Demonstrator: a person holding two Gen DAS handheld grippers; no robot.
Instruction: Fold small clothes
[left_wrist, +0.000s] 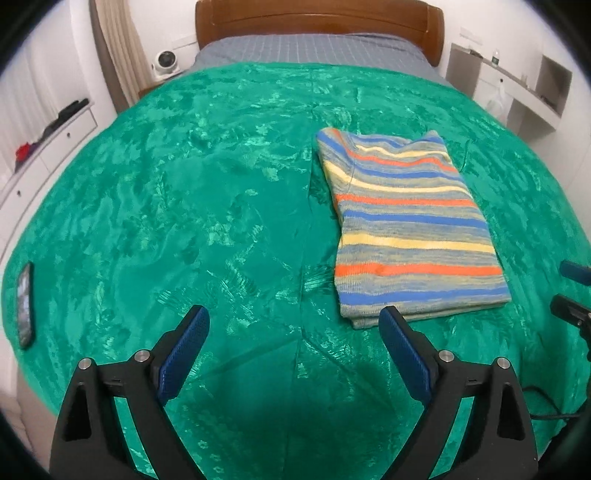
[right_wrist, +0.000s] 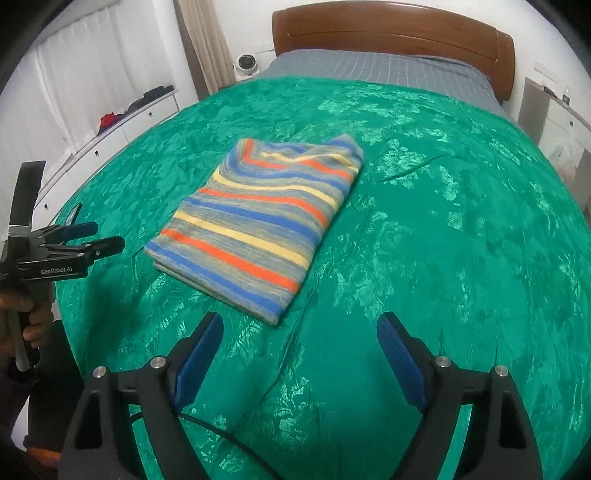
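Observation:
A striped garment (left_wrist: 410, 225), in blue, orange, yellow and grey, lies folded into a neat rectangle on the green bedspread (left_wrist: 184, 206). It also shows in the right wrist view (right_wrist: 258, 225). My left gripper (left_wrist: 293, 321) is open and empty, above the bedspread just near and left of the garment's front edge. My right gripper (right_wrist: 299, 328) is open and empty, just in front of the garment's near corner. The left gripper also shows from the side in the right wrist view (right_wrist: 107, 238), left of the garment.
A dark phone (left_wrist: 25, 304) lies at the bed's left edge. A wooden headboard (left_wrist: 317, 22) and grey sheet (left_wrist: 314, 48) are at the far end. White drawers (left_wrist: 48, 147) stand on the left, shelves (left_wrist: 517, 92) on the right. A black cable (right_wrist: 229, 435) crosses the bedspread near me.

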